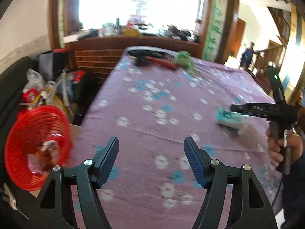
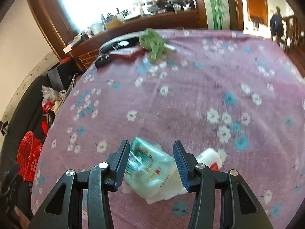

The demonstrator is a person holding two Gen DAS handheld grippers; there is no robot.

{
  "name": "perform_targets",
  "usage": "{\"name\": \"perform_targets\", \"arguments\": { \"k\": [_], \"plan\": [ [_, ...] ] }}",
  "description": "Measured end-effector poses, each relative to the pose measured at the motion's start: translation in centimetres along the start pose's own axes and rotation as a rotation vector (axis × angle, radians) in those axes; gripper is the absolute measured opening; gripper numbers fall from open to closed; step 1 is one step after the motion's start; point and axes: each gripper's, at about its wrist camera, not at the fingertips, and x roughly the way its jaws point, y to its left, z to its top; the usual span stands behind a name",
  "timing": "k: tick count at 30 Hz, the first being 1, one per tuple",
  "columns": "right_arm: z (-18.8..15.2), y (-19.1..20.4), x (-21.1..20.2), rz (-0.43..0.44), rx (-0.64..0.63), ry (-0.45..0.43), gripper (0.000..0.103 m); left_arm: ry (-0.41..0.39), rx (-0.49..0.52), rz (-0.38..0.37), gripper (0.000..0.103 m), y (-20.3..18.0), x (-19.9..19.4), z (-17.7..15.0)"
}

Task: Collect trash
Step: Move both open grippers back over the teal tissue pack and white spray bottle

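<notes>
Right gripper (image 2: pixel 150 164) spread wide around teal tissue packet (image 2: pixel 146 169) at near right of floral tablecloth (image 2: pixel 190 95). Close squarely on crinkly film, then carry left to red basket (image 1: pixel 36 145). Left gripper (image 1: pixel 151 158) spread, empty.

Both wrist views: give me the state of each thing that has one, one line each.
Left gripper: open, empty, above the tablecloth.
Right gripper: open, fingers either side of the packet.
Teal plastic tissue packet: crumpled, lying on the purple floral tablecloth.
Red plastic mesh basket: tipped toward camera, scraps inside.
Green crumpled cloth: lying untouched at the far end.
</notes>
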Motion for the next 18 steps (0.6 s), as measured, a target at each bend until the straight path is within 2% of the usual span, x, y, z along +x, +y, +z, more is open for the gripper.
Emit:
{"name": "perform_targets", "arguments": {
  "k": [3,5,6,7,8,11,12,15,18],
  "plan": [
    [-1.8,2.4,-0.6,0.182,-0.042,0.048,0.053,0.025,0.007,-0.027,0.073,-1.2,0.3,0.0],
    [-2.8,4.0,-1.1,0.395,-0.055,0.11,0.052,0.038,0.004,-0.042,0.075,-1.8,0.6,0.3],
    [-2.9,4.1,-1.6,0.419,-0.054,0.097,0.051,0.046,0.002,-0.048,0.076,-2.2,0.8,0.5],
    [-2.9,4.0,-2.4,0.402,-0.062,0.064,0.051,0.052,0.002,-0.052,0.076,-2.6,1.0,0.7],
    [-2.4,3.7,-3.5,0.343,-0.076,0.001,0.051,0.06,0.001,-0.061,0.076,-3.0,1.2,0.9],
    [-1.4,1.2,-6.0,0.087,-0.056,-0.193,0.052,0.092,0.006,-0.1,0.079,-4.9,2.2,1.8],
    [-1.1,0.1,-6.3,0.05,-0.027,-0.217,0.053,0.111,0.001,-0.113,0.081,-5.5,2.8,2.2],
    [-0.9,-3.8,-6.5,0.025,0.117,-0.265,0.054,0.186,-0.035,-0.171,0.084,-7.6,5.0,3.1],
    [-1.1,-6.8,-5.9,0.027,0.247,-0.257,0.055,0.282,-0.102,-0.203,0.084,-10.2,8.1,3.6]
  ]
}}
